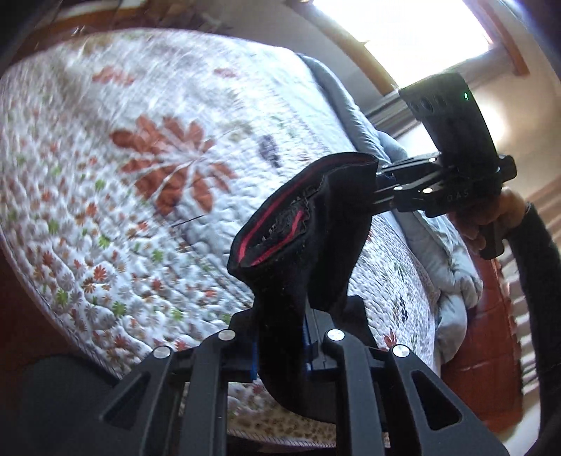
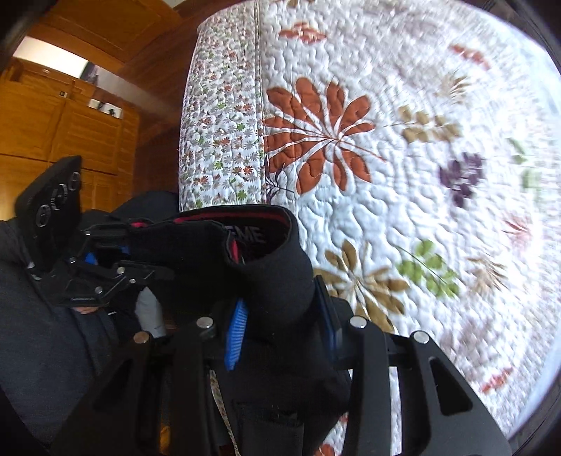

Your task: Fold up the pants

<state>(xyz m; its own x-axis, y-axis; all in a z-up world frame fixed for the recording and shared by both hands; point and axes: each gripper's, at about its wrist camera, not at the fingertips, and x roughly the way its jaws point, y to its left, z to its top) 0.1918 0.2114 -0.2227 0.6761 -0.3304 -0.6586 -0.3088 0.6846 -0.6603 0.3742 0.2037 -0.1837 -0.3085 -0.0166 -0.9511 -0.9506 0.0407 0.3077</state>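
The black pants [image 1: 308,224] with a red inner waistband stripe hang in the air above the bed, stretched between both grippers. My left gripper [image 1: 280,336] is shut on one end of the waistband. The right gripper [image 1: 382,182] shows in the left wrist view, clamped on the other end. In the right wrist view my right gripper [image 2: 284,322] is shut on the pants [image 2: 273,266], and the left gripper [image 2: 133,242] holds the far end at left. The legs of the pants hang out of sight below.
A white quilted bedspread [image 1: 140,158] with orange and green flowers covers the bed beneath; it fills the right wrist view [image 2: 403,175] too. A grey-blue duvet [image 1: 438,238] lies bunched along its far side. Wooden cabinets [image 2: 70,122] stand at left. A bright window [image 1: 403,31] is above.
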